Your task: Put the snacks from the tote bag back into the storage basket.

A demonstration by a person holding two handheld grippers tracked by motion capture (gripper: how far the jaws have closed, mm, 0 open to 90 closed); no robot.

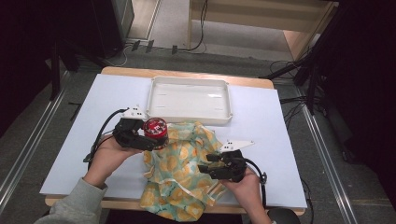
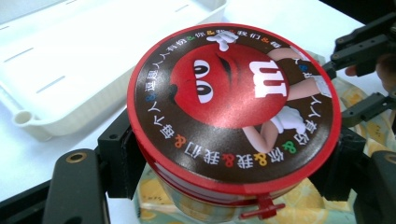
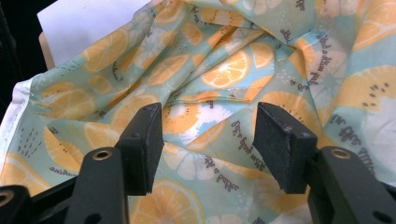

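Tin [image 2: 232,107]: we see it clamped by its sides in the left gripper [image 1: 140,135], round, red rim, brown lid with a red candy figure, lid on, face up.
Tin place: held just above the near-left edge of the cloth [image 1: 180,168], just in front of the tray's [image 1: 189,116] near-left corner.
Left gripper: jaws set wide, pads pressed on opposite sides of the tin; in the left gripper view a red tab sticks out at the tin's lower rim.
Right gripper [image 1: 210,167]: jaws apart, nothing between them; we see both pads hovering over the cloth in the right gripper view, pointing at its folds; contact with the fabric we cannot tell.
Cloth: mint green with orange slices, crumpled, lying mid-table at the near edge, one end hanging over that edge.
Tray: white, shallow, rectangular, at the far middle of the table [image 1: 74,154], well apart from the right gripper.
Table: white top, wooden edge showing at far and near sides.
Hands: left hand [image 1: 106,156] and right hand [image 1: 245,186] each wrap their gripper from below; grey sleeve [image 1: 70,205] on the left arm.
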